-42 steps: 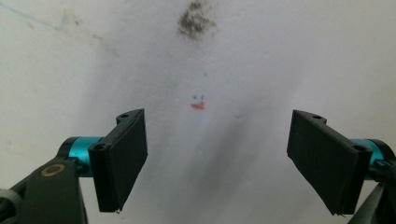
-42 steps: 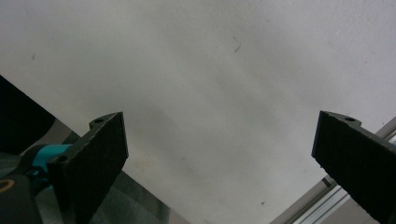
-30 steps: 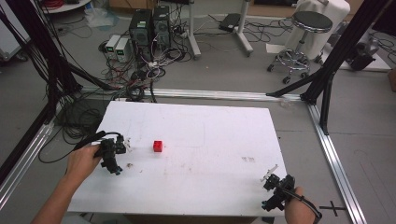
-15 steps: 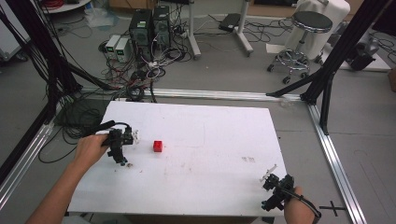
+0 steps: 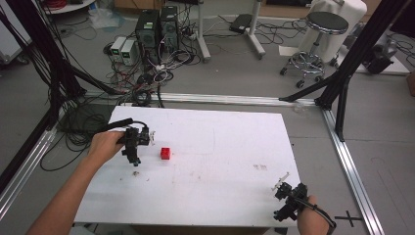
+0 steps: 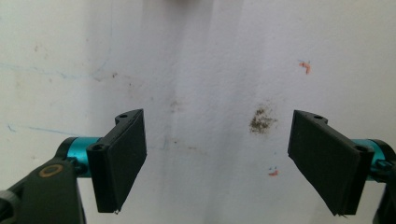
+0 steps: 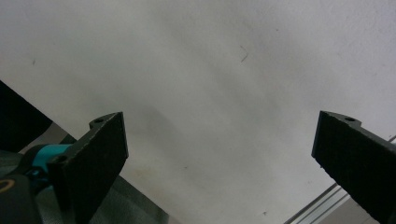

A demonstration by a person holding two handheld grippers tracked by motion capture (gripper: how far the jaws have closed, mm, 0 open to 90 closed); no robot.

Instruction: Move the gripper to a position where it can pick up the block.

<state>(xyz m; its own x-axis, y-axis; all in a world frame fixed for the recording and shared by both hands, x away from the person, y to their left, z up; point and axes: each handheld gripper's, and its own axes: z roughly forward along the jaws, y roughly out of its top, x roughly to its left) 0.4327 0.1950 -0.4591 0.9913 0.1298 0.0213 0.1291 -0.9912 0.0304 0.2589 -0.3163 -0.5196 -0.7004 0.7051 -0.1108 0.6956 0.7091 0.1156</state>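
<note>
Left gripper (image 5: 136, 157), seen from the high view, hangs over the table (image 5: 220, 196) near its left edge, just beside a small red cube (image 5: 166, 153) that sits apart from it on the bare top. Right gripper (image 5: 288, 200) waits at the near right corner.

From the left gripper view, the jaws stand wide apart over stained white surface, nothing between them. To take the cube cleanly, I'd swing them across until they straddle it squarely, then lower.

From the right gripper view, the jaws gape wide too, over the table's edge.
</note>
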